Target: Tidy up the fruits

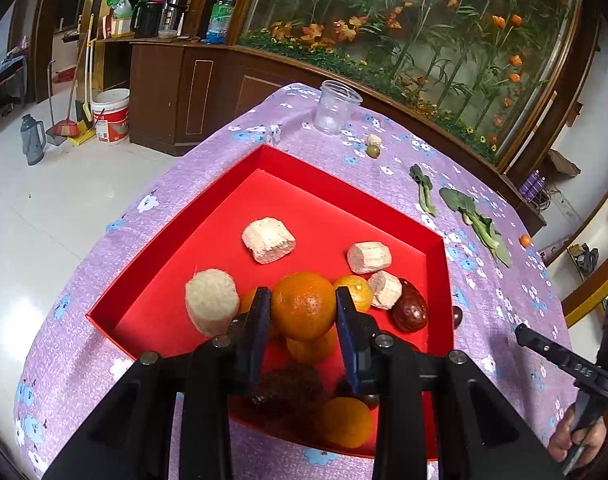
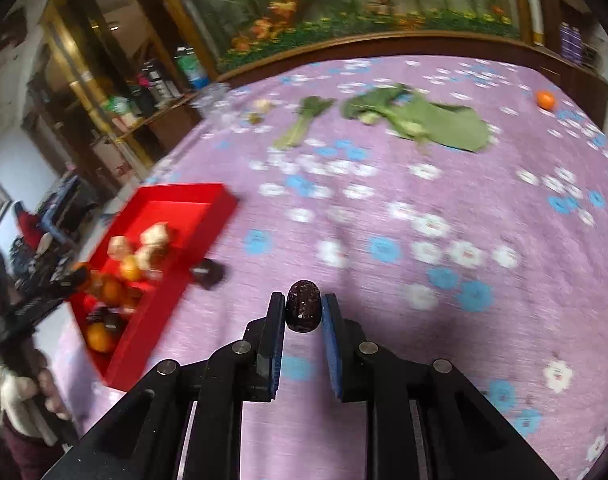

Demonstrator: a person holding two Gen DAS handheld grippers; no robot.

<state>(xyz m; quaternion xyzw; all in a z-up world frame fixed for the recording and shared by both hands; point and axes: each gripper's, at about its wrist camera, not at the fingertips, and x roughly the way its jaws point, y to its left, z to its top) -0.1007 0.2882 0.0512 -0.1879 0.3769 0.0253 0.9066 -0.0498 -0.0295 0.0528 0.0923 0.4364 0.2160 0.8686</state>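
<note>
Left gripper [image 1: 304,312] clamps an orange [image 1: 304,305] above the red tray [image 1: 263,160]; lower it onto bare tray floor before you release. Right gripper [image 2: 304,312] pinches a dark date [image 2: 302,311] over the worktop [image 2: 424,320]; carry it level to the tray at left.

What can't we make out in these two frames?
- Left wrist view: dark fruit in the red tray, hidden behind the left gripper holding an orange.
- Right wrist view: tray contents smeared by motion blur.
- Right wrist view: clear cup, blurred, barely readable.
</note>
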